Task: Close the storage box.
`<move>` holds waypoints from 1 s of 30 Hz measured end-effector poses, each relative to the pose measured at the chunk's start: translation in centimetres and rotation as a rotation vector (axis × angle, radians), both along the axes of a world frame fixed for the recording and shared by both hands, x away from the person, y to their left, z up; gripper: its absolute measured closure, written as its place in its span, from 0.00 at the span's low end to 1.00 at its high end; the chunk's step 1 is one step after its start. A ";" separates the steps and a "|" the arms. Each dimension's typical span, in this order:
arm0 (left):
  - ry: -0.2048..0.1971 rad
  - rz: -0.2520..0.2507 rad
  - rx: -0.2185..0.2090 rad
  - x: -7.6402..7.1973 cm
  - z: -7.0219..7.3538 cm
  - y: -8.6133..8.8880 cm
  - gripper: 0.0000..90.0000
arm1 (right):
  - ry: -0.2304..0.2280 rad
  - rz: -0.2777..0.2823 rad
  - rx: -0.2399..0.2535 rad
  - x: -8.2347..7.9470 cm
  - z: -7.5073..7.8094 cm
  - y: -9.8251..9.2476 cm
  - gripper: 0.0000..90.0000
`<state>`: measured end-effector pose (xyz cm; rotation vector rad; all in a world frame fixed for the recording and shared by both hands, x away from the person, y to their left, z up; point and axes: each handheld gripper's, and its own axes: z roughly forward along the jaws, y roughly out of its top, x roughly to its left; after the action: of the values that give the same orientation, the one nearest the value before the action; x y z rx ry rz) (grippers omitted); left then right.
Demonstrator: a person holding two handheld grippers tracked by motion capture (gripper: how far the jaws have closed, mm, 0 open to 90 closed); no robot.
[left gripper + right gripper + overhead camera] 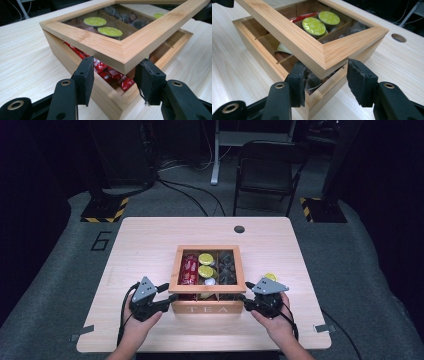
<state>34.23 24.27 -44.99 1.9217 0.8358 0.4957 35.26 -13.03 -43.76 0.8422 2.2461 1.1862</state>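
High view: left gripper (161, 296) and right gripper (245, 294), jaws wide, straddle the raised lid's (173, 270) 6 o'clock corners.

Light falls from overhead onto the pale bench (150, 245), which reads bright and even, while the room at the far side and both flanks sinks into near black. The high view is soft and low in detail (lettering on the wooden box (207, 309) barely resolves). Both gripper views are sharper up close, with short soft shadows under the box and slightly blurred far corners.
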 end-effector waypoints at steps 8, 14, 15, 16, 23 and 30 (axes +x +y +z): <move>0.041 -0.012 0.017 -0.2 -1.3 0.0 0.56 | 0.040 -0.006 -0.015 -0.5 -1.5 0.1 0.56; 0.081 -0.014 0.023 -0.4 -1.7 -0.2 0.53 | 0.061 0.001 -0.032 -0.7 -2.1 0.2 0.56; 0.081 -0.018 0.018 -0.5 -1.8 -0.2 0.50 | 0.071 0.000 -0.031 -0.8 -2.1 0.2 0.55; 0.095 -0.027 0.018 -0.5 -1.7 -0.1 0.47 | 0.069 0.013 -0.046 -0.7 -2.2 0.2 0.55; 0.087 -0.018 0.062 -1.1 -1.9 -0.1 0.38 | 0.082 0.022 -0.015 -1.1 -1.7 -0.1 0.46; 0.087 -0.020 0.051 -1.3 -1.9 0.4 0.38 | 0.088 0.005 -0.019 -1.7 -2.1 -0.3 0.39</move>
<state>32.97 24.68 -46.90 2.0084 0.8670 0.4272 33.59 -13.34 -45.89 0.8982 2.3276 1.1496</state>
